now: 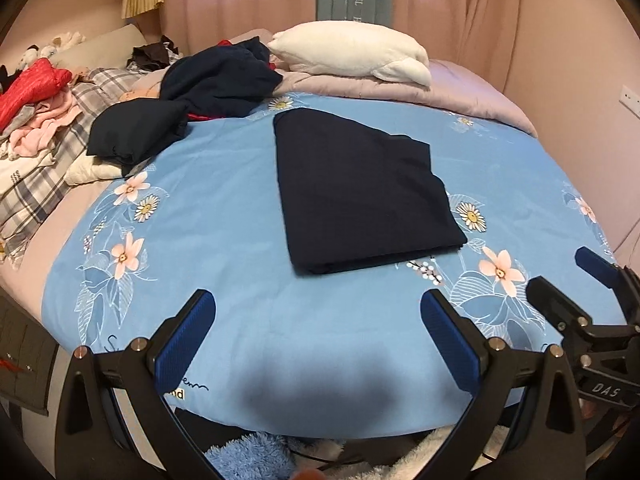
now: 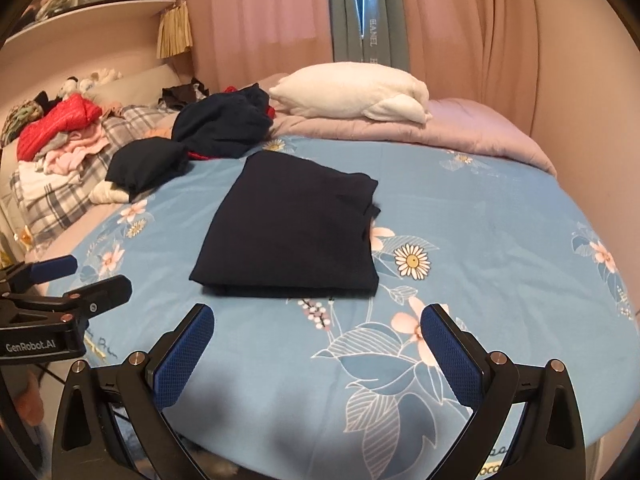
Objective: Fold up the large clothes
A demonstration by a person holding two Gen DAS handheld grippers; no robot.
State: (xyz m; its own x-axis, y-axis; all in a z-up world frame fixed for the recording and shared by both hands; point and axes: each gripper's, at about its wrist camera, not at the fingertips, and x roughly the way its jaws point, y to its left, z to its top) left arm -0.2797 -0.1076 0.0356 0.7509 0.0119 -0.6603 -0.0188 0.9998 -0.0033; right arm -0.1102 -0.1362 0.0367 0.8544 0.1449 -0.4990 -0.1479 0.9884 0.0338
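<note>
**A:** So where are we in the fold? Both tongs hang at the near edge of the bed, left gripper (image 1: 318,334) and right gripper (image 2: 318,344) spread wide, pinching nothing.

**B:** Looks like this piece is done, I'd say. The navy garment (image 2: 292,232) lies mid-sheet as a flat, layered, roughly square stack, thick edge nearest us. It's matte and soft, maybe knit.

**A:** Next move?

**B:** Probably shift it aside, or grab from the pile (image 1: 208,88) far left, a crumpled dark heap. That'd need reaching across and pinching a loose edge.

**A:** The sheet (image 1: 224,208) is smooth blue cotton-ish stuff with daisies. A puffy white pillow (image 1: 352,52) sits at the far end on a quilted lilac duvet (image 1: 472,100).
</note>
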